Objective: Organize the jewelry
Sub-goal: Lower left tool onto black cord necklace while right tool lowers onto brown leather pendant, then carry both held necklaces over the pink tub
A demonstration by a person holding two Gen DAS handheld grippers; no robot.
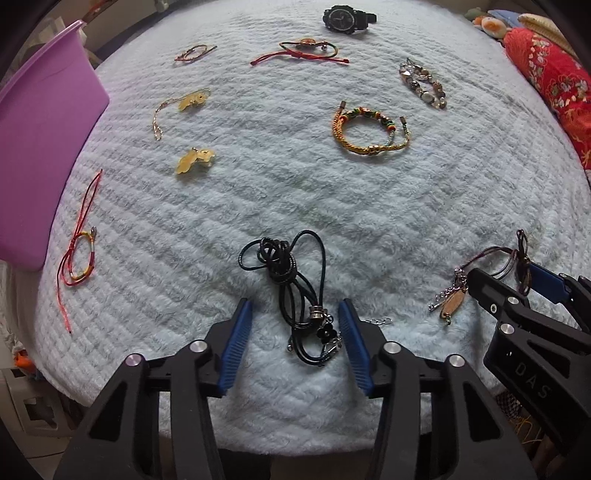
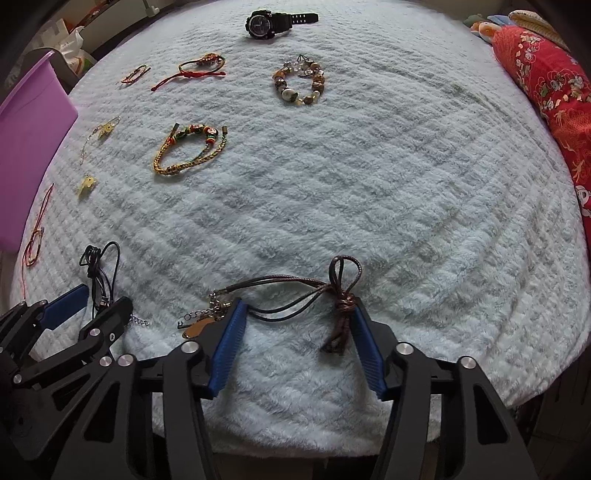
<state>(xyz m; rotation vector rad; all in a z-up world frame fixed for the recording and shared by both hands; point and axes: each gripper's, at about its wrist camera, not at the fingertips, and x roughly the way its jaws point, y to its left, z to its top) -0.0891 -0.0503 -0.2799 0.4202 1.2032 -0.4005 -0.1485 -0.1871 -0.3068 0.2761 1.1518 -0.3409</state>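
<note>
One marking is showing legibly. The raised letters "DAS" are standing on the black body of the right gripper, at the lower right of the left wrist view, running diagonally down its side. The dial of the black watch at the top of the frame is appearing too small to read.

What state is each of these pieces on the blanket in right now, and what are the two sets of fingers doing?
Black cord necklace: tangled, lying between the left gripper fingers, not clamped.
Brown cord necklace: knotted, lying between the right gripper fingers, not clamped.
Black watch: lying flat, strap unfastened.
Yellow braided bracelet: ends unclasped.
Beaded bracelet: closed loop.
Purple bin: contents hidden.
</note>
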